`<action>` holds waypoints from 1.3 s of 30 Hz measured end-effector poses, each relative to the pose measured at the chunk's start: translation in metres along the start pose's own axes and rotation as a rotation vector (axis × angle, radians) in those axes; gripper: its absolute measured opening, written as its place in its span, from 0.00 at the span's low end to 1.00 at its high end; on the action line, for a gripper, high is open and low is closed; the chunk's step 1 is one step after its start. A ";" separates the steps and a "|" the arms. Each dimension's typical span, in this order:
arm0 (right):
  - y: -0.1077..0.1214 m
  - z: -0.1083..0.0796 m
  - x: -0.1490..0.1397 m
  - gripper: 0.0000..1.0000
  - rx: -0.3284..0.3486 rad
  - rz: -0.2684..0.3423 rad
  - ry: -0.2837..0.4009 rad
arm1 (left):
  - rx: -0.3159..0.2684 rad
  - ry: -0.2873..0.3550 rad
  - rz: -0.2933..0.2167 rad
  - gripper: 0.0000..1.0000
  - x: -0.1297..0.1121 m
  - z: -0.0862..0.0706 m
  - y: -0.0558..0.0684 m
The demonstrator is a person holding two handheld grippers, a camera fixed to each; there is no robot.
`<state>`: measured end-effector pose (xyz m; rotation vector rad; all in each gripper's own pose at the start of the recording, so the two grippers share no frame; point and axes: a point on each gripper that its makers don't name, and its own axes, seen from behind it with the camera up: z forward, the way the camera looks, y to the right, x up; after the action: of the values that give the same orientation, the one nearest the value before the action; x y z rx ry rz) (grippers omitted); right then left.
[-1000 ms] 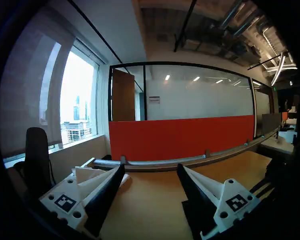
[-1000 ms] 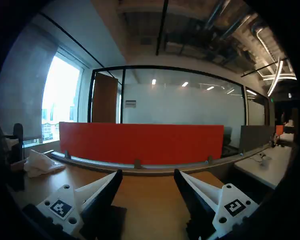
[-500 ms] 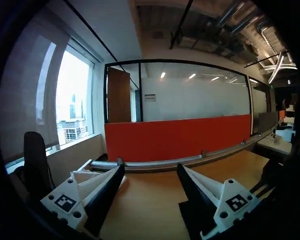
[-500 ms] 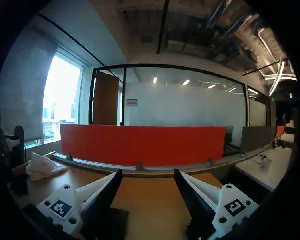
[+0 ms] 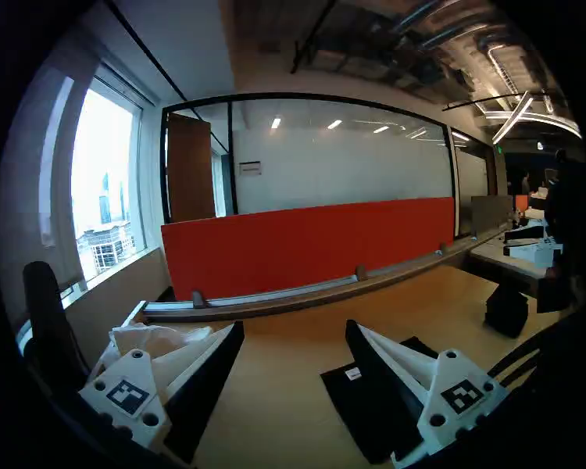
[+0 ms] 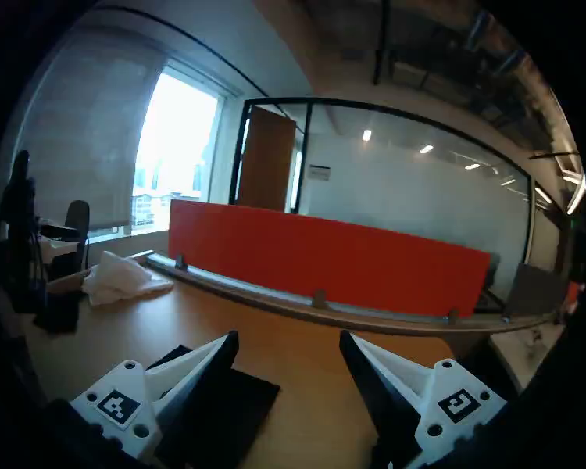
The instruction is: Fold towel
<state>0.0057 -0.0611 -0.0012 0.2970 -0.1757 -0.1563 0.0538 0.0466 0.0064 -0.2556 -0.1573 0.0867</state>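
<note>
The table (image 5: 293, 391) is running along the foot of the red partition (image 5: 309, 242). The towel (image 6: 119, 278) is lying crumpled on it near the partition's end by the window (image 6: 176, 148), and its corners are apparently tucked under. Both claws are hanging released and empty, the left claw (image 5: 293, 324) near the towel and the right claw (image 6: 287, 334) facing the partition's middle, well apart from the towel. Judgement: each claw should be seeking its own corner and spreading the towel flat before folding.
</note>
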 end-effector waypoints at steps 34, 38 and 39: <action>-0.068 0.002 -0.066 1.00 0.269 -0.096 -0.176 | -0.241 -0.172 0.086 0.97 -0.083 -0.002 0.073; -0.071 0.003 -0.076 1.00 0.274 -0.094 -0.188 | -0.246 -0.186 0.093 0.97 -0.094 0.000 0.075; -0.071 0.003 -0.078 1.00 0.275 -0.093 -0.192 | -0.248 -0.190 0.094 0.96 -0.096 0.001 0.076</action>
<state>-0.0803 -0.1155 -0.0317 0.5649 -0.3753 -0.2540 -0.0461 0.1099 -0.0265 -0.5028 -0.3464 0.1858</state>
